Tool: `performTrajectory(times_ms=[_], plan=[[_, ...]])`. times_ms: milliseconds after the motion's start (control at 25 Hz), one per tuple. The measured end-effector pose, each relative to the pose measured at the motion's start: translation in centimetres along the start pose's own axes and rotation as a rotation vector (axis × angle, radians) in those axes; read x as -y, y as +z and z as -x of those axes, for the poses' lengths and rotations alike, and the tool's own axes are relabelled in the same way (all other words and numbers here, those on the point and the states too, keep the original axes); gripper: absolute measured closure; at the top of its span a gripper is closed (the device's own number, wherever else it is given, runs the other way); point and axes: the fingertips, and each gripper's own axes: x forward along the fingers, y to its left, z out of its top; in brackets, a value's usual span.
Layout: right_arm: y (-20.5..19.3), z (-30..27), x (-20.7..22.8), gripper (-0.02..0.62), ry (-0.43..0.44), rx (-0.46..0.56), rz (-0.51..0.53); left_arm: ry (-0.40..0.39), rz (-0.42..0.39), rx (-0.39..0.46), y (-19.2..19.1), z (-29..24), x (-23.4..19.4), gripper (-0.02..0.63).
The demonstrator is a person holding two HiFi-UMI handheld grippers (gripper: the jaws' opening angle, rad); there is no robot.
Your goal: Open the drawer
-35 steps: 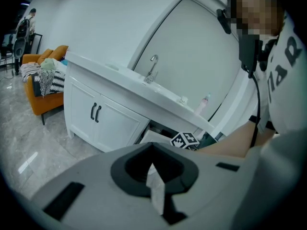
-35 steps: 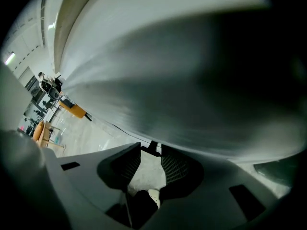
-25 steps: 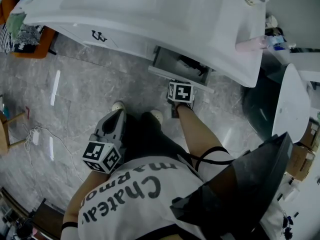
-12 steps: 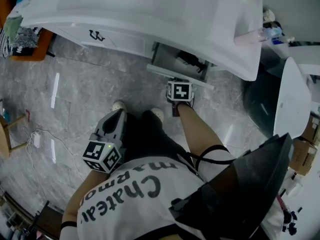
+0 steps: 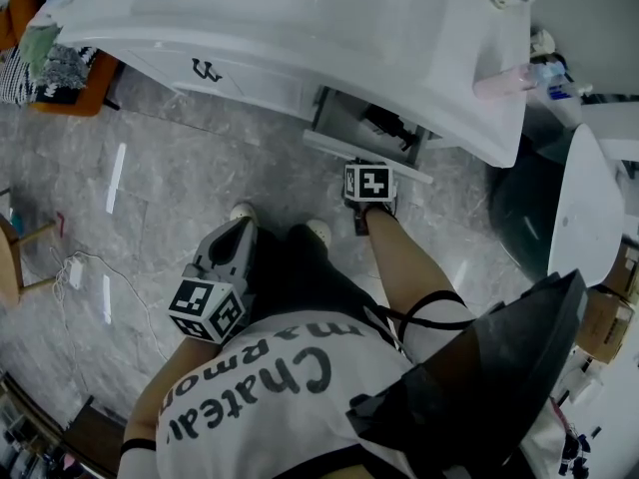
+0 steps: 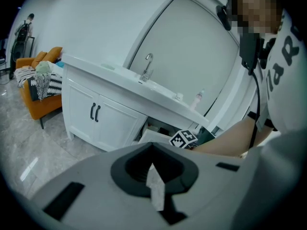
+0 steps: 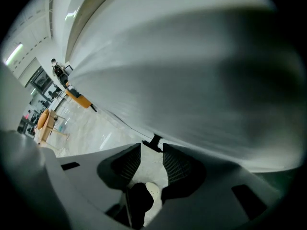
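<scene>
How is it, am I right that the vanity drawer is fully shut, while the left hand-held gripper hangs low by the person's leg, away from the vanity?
No. The drawer is not shut: the head view shows it pulled partly out of the vanity. The left hand-held gripper does hang low by the person's leg, away from the vanity.

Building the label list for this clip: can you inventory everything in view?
vanity: one, white, top of head view
drawer: one, white, partly open under vanity
handle: one, black, on drawer front, at right jaws' tips
door handles: two, black, vanity's left doors
faucet: one, metal, on vanity
bottle: one, pink, vanity's right end
sofa: one, orange, left of vanity
floor: one, grey marble
shoes: two, white, below drawer
left gripper: one, grey, jaws together, empty, by leg
right gripper: one, grey, at drawer, jaws apart, just opened further, gripping nothing
</scene>
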Motion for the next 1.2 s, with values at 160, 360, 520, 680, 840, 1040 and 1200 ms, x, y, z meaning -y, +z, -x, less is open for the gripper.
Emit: performTrajectory(times_ms=[160, 360, 520, 680, 840, 1040, 1200], plan=[[-0.6, 1.3, -1.2, 0.379, 0.070, 0.007, 0.076, -0.001, -0.001, 0.019, 0.5, -0.2, 0.7, 0.598], [-0.4, 6.2, -1.6, 0.394, 0.155, 0.067, 0.087, -0.007, -0.018, 0.062, 2.2, -1.1, 2.7, 0.598], [1.5, 12.3, -0.4, 0.463, 0.198, 0.193, 0.082, -0.031, -0.051, 0.072, 3.9, -2.3, 4.8, 0.598], [5.1, 18.6, 0.7, 0.566, 0.232, 0.343, 0.028, -0.086, -0.051, 0.062, 6.1, -2.7, 6.1, 0.598], [7.7, 25.4, -0.8, 0.584, 0.356, 0.509, -0.038, -0.155, -0.052, 0.120, 9.0, -2.0, 7.5, 0.598], [9.1, 33.6, -2.3, 0.584, 0.378, 0.719, -0.023, -0.259, -0.082, 0.202, 13.1, -0.9, 10.9, 0.598], [8.5, 37.4, -4.6, 0.584, 0.339, 0.796, 0.036, -0.336, -0.130, 0.235, 14.8, 1.1, 12.8, 0.598]])
